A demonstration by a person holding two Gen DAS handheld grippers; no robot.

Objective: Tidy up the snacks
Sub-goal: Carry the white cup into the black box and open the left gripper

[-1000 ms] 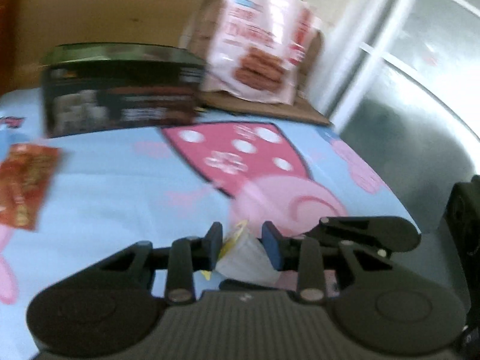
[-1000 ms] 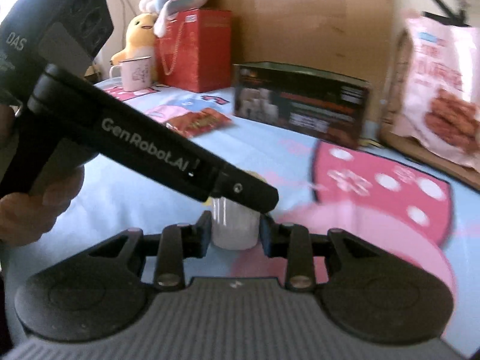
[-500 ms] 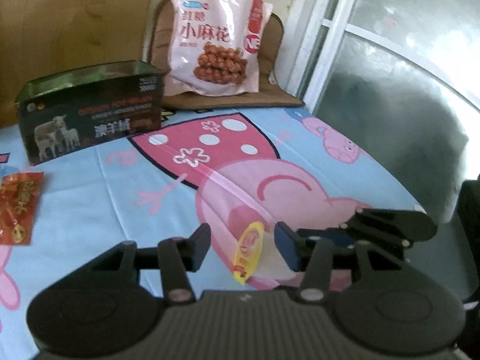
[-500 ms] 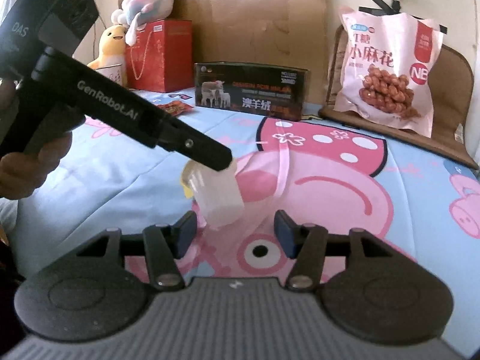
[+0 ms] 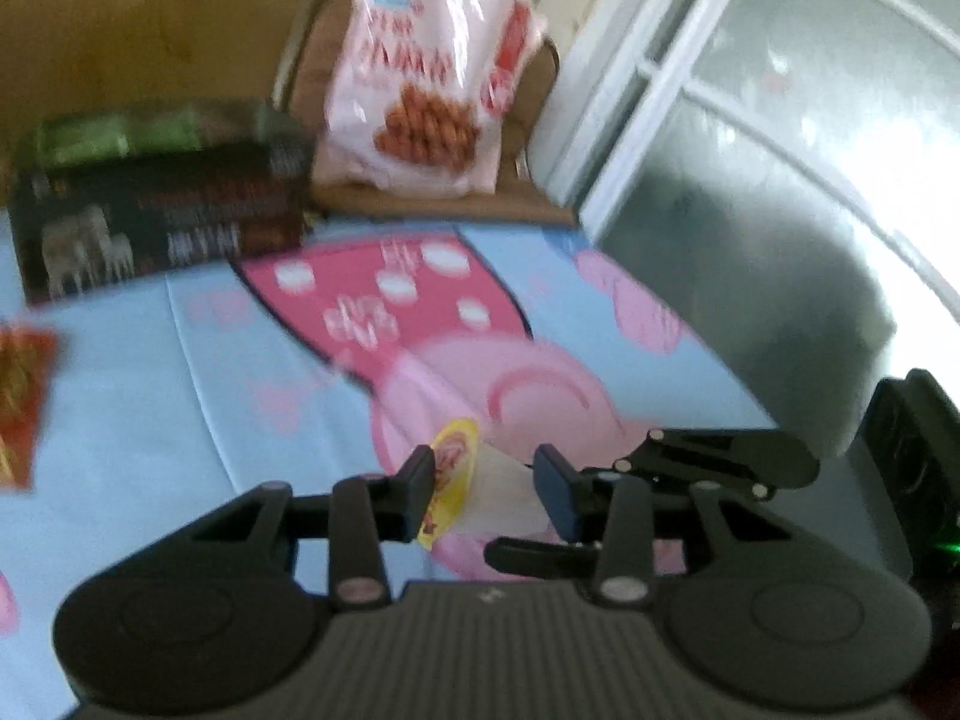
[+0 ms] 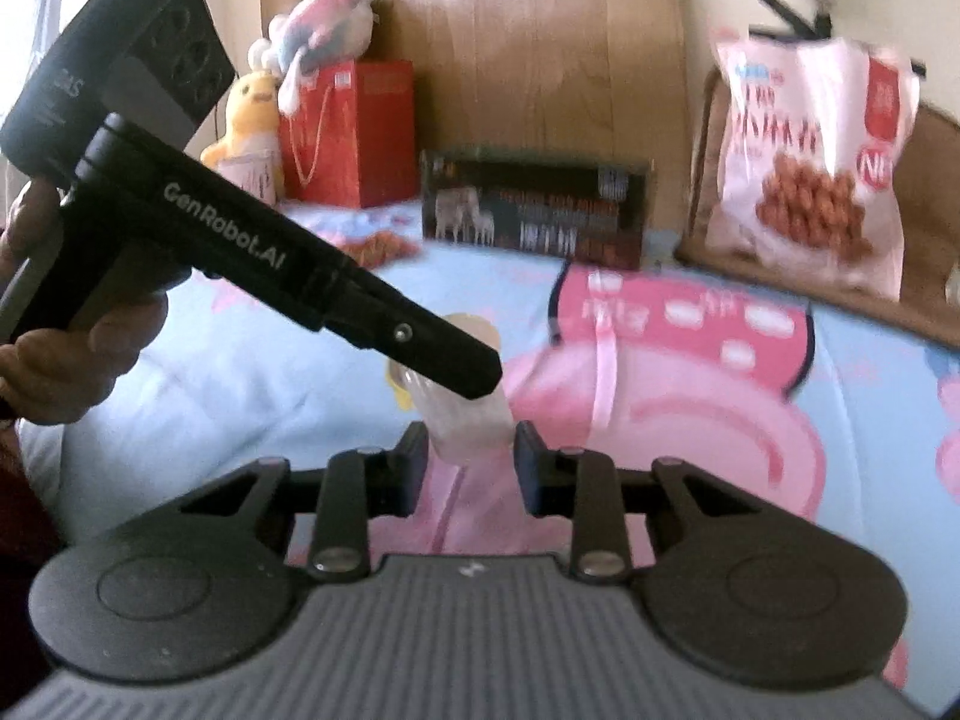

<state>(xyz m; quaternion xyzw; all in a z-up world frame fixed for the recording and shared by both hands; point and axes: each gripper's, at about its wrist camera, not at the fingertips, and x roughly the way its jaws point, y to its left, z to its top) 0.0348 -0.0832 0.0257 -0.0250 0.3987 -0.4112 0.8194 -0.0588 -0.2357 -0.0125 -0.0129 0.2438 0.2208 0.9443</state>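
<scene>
- Small clear plastic jelly cup with yellow foil lid (image 5: 474, 483): clamped between both tools, left tool (image 5: 483, 489) and right tool (image 6: 470, 459), jaws just closing.
- Not yet stowed; dark rectangular box (image 6: 534, 204) beyond, red packet (image 5: 21, 396) left of it, unsorted.

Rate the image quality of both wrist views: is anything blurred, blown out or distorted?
Left wrist view: motion blur smears the dark box and the pink snack bag; the window glares white; fisheye bends its frame. Right wrist view: the far objects are blurred too, though the lettering on the left gripper stays readable; sunlight washes out the wooden board.
</scene>
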